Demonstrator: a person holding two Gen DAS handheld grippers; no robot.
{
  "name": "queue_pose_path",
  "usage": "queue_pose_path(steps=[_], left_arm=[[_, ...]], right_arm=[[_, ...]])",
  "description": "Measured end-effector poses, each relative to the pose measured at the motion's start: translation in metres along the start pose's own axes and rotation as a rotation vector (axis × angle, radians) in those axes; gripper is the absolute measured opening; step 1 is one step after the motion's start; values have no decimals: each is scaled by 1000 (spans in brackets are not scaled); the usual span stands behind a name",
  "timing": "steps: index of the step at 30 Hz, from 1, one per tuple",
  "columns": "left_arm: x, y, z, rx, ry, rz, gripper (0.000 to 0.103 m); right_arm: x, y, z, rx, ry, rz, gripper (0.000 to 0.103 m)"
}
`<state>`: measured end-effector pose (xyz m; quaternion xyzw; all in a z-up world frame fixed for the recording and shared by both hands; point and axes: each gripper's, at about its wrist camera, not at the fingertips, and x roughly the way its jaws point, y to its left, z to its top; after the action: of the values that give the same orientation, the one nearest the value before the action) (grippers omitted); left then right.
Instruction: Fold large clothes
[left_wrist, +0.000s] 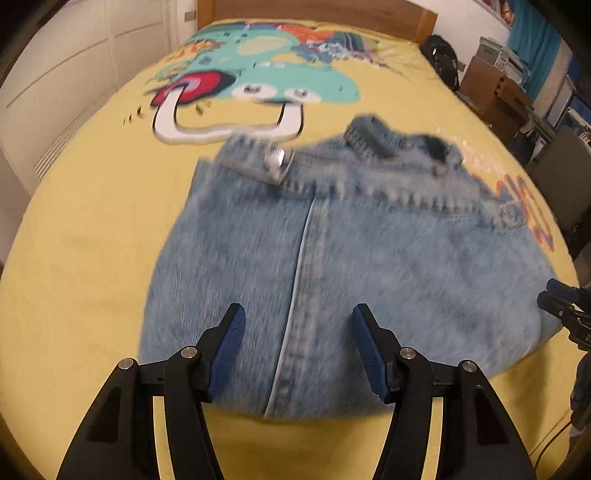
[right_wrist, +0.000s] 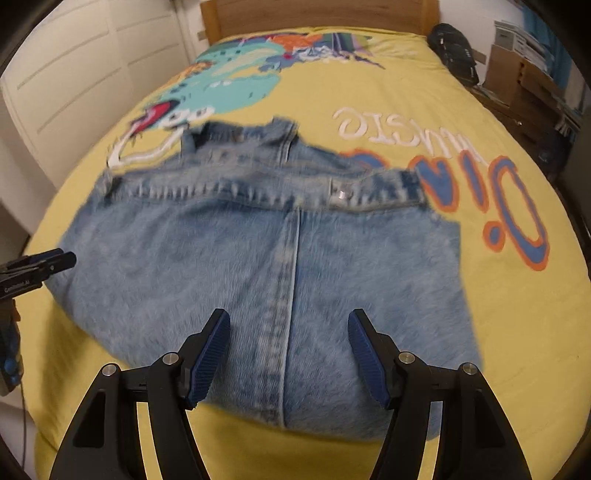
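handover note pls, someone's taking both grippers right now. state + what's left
Left gripper: open, holding nothing, above the near edge of the jeans.
Right gripper: open, holding nothing, over the same near edge.
Jeans lie on the yellow bedspread, waistband at the far side, already in a compact bundle.
Left: judge whether another fold is needed; both frames are blurred.

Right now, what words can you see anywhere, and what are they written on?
"MUSIC", white letters seen upside down, on the yellow bedspread; my best reading.
Big blue and orange letters on the bedspread beside the jeans: upside down, not readable for sure.
Small white print on the left gripper: too blurred to read.
Jeans waistband button: no readable text.
Right gripper: no text.
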<state>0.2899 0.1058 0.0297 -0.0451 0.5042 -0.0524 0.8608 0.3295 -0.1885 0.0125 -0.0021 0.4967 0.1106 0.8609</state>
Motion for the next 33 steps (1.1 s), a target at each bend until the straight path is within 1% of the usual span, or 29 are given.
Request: queue_pose_path(steps=[2,3,5,7,9,12,14,18,19,22,28,33], left_arm=[[5,4,-10,-15,2,5,55],[5,6,-13,-21,-6,4,55],[5,6,-17,-28,-20,2,55],[5,5,-18,-15,-23,8,55],[6,4,-18,-8,-9,11,56],[2,1,-16,1,16,27,57],[-3,-1,-16,9,14,38,57],[-17,-4,-20,12,8,34,57],[-20,-5,-20,9,5,32,59],[-30,-6,-24,-11,-6,23,63],[-44,-4,-35,-70,7,-18,64],[-54,0,-47,-119,10,-37,64]], right_arm=[[6,-2,-9,4,10,-26,68],[7,-6,-13,14,13,-27,69],[7,-17,-20,43,16,-29,75],[4,-27,-25,75,13,-12,76],[1,-33,-28,94,18,4,77],[-7,-31,-30,81,15,-10,77],[-13,-32,-30,84,12,-18,77],[-28,-42,-35,101,-1,-37,77],[-32,-45,-35,109,-6,-40,77],[-46,-54,-39,137,-28,-36,77],[-74,-58,-47,146,-66,-34,77],[-90,-60,-54,150,-86,-33,77]])
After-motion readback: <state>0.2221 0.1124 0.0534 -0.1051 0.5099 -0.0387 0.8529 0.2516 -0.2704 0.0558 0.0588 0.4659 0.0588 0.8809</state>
